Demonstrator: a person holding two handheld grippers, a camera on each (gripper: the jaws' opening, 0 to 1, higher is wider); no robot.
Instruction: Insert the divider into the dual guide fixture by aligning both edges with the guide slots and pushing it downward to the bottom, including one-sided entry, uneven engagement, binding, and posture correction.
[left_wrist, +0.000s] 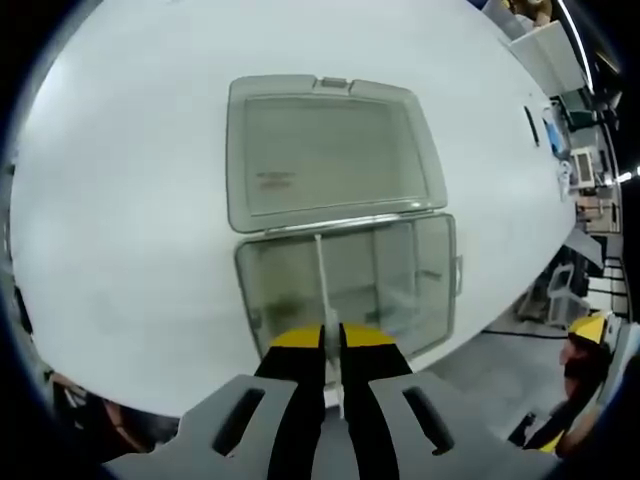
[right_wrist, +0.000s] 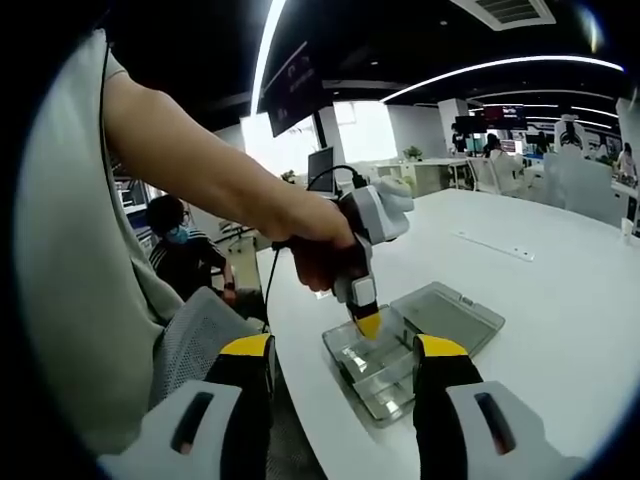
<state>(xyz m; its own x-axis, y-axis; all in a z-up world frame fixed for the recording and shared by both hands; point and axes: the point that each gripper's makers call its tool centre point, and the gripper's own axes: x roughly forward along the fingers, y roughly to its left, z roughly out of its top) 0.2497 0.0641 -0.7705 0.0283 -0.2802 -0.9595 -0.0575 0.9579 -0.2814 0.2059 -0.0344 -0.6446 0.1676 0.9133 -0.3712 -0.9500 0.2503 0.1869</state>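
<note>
Two grippers in play. Left gripper (left_wrist: 331, 338) is over the clear plastic box (left_wrist: 345, 285) on the white table (left_wrist: 120, 230), yellow-tipped jaws nearly together, pinching a thin clear divider (left_wrist: 321, 280) between them. Divider runs upright from the jaws into the box, roughly a third of the way in from the box's left wall in left gripper view. Can't tell whether its edges sit in the guide slots or how deep it's gone; plastic's too transparent. Other clear partitions (left_wrist: 412, 270) stand in the right part of the box. Lid (left_wrist: 325, 150) is hinged open, lying flat on the table beyond the box.

Right gripper (right_wrist: 343, 345) hangs back, well apart from the box, jaws spread wide w/ nothing between them. From right gripper view you see the box (right_wrist: 375, 375) near the table (right_wrist: 560, 290) edge, lid (right_wrist: 450, 312) flat beside it, and the left gripper (right_wrist: 367, 325) pointing straight down into the box, held in the person's hand (right_wrist: 320, 245), bare forearm reaching in from the left. Cable trails from the gripper's body. Grey chair back (right_wrist: 195, 345) just off the table edge. Bkgd: a seated person (right_wrist: 180, 250), desks, monitors, ceiling light strips (right_wrist: 500, 68).
</note>
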